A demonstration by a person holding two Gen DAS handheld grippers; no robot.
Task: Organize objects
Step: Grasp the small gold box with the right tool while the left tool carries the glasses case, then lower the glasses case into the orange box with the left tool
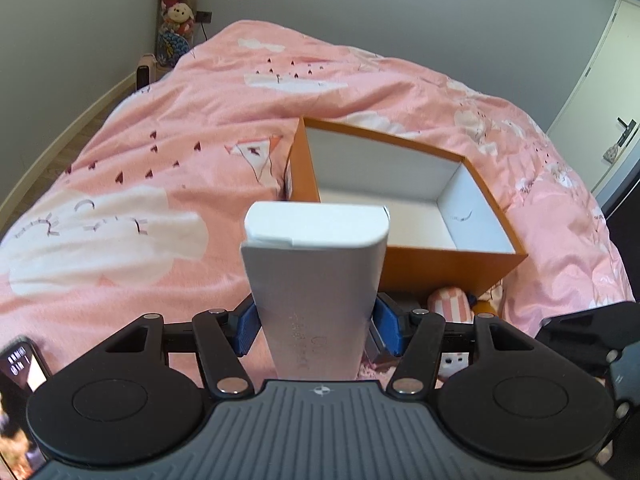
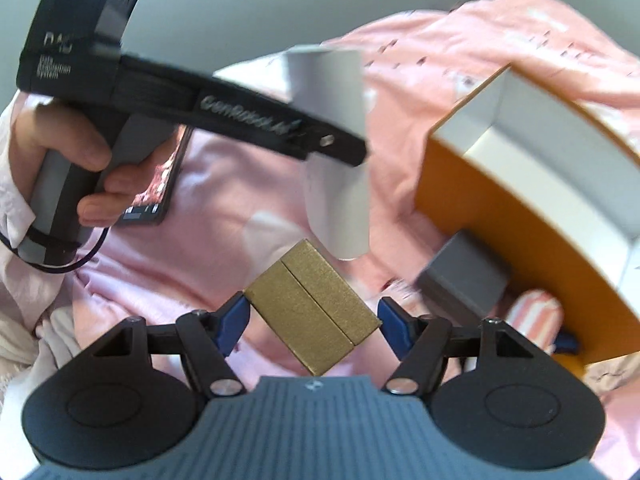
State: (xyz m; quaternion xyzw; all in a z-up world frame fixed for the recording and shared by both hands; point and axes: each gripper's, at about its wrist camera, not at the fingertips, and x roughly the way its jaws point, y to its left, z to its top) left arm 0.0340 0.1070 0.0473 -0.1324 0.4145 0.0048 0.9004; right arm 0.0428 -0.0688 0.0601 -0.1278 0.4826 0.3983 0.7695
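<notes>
A: What does the left claw [image 1: 316,326] grip?
B: A tall white box [image 1: 316,268], rounded edges, held above the pink bed [image 1: 160,160].
A: And the right claw [image 2: 314,318]?
B: Clamped on a gold box [image 2: 312,312] with a centre seam; the orange bin [image 2: 520,216] sits at two o'clock.

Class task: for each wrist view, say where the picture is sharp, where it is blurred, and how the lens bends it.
Left wrist view: the pink duvet is fairly sharp; the white box in the left gripper is slightly soft; walls and floor edge curve.
Right wrist view: the gold box is crisp; the orange box is smeared, its rim bowed.
</notes>
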